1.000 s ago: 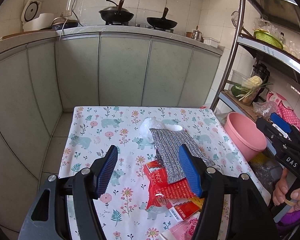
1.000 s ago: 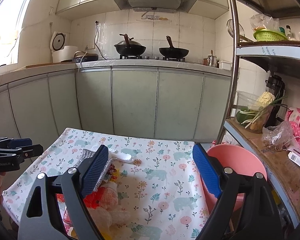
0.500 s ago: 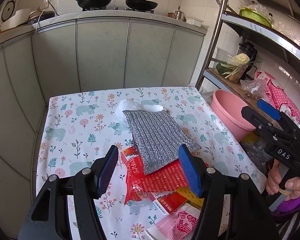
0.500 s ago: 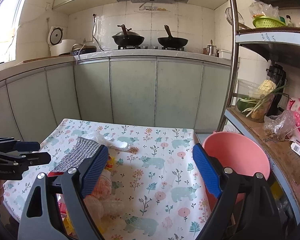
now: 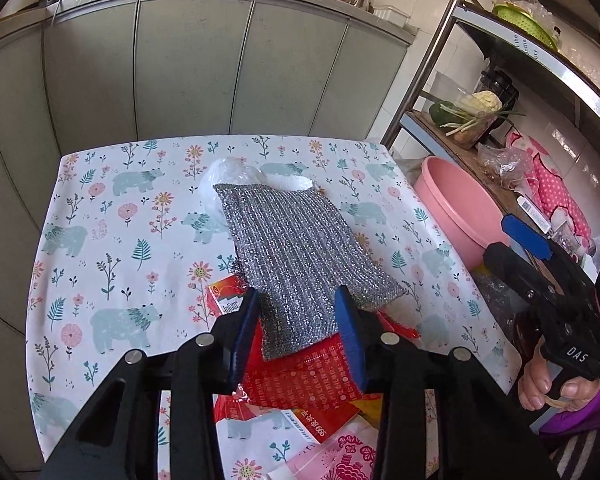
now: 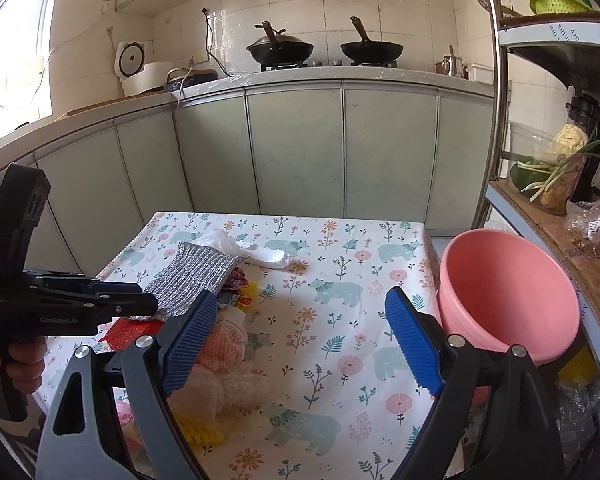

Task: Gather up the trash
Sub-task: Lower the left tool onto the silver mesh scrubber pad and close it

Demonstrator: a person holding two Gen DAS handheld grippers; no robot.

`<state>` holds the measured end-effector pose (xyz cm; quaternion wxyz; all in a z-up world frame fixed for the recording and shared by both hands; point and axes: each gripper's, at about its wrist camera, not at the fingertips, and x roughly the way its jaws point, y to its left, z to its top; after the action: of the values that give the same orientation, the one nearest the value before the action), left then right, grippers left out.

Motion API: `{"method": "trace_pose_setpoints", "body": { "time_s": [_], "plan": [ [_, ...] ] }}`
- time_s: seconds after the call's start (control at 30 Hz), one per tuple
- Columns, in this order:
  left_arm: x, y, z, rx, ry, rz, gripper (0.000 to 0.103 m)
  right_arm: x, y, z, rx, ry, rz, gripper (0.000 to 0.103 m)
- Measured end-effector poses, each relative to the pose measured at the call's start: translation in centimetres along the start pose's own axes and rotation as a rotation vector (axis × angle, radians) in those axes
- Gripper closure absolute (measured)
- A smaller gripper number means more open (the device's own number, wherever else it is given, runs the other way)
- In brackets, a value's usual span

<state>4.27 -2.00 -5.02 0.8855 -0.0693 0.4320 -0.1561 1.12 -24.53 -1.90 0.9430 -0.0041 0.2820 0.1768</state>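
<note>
left gripper (image 5: 296, 320) closing astride near corner of scourer (image 5: 296, 248), pads not yet pressing (light, limp, likely snaggy); right gripper (image 6: 296, 344) spread, beside basin (image 6: 508, 292).

Domestic kitchen. Beyond the right gripper (image 6: 296, 344), two black woks (image 6: 280, 46) sit on a gas hob against a white-tiled wall (image 6: 412, 12), above pale green cabinet doors (image 6: 296, 152). A rice cooker (image 6: 140, 68) stands far left; a metal rack with vegetables (image 6: 560, 168) stands right, beside the floral-clothed table (image 6: 332, 264).
</note>
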Motion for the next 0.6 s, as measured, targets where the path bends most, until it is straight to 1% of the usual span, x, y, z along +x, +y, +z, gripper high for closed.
{"method": "trace_pose_setpoints", "body": {
  "time_s": [0.13, 0.2, 0.23, 0.27, 0.37, 0.5, 0.57, 0.6],
  "plan": [
    [0.5, 0.1, -0.1, 0.001, 0.017, 0.005, 0.065, 0.4, 0.1, -0.3, 0.008, 0.025, 0.038, 0.016],
    [0.6, 0.4, -0.1, -0.012, 0.016, 0.019, 0.065, 0.6, 0.2, -0.4, 0.009, 0.035, 0.048, 0.016],
    [0.6, 0.6, 0.0, -0.024, 0.012, 0.035, 0.062, 0.7, 0.2, -0.5, 0.010, 0.039, 0.053, 0.016],
    [0.6, 0.8, 0.0, -0.036, 0.013, 0.048, 0.061, 0.9, 0.3, -0.5, 0.011, 0.046, 0.056, 0.016],
    [0.7, 1.0, 0.0, -0.041, 0.015, 0.032, 0.062, 1.2, 0.3, -0.5, 0.010, 0.059, 0.066, 0.016],
    [0.5, 0.5, -0.1, -0.010, 0.002, 0.030, 0.071, 1.3, 0.3, -0.5, 0.009, 0.065, 0.074, 0.016],
    [0.5, 0.2, -0.1, 0.008, -0.001, 0.034, 0.086, 1.4, 0.2, -0.5, 0.012, 0.069, 0.079, 0.016],
    [0.4, 0.2, -0.2, 0.010, -0.003, 0.035, 0.089, 1.5, 0.2, -0.5, 0.014, 0.072, 0.081, 0.016]
  ]
}}
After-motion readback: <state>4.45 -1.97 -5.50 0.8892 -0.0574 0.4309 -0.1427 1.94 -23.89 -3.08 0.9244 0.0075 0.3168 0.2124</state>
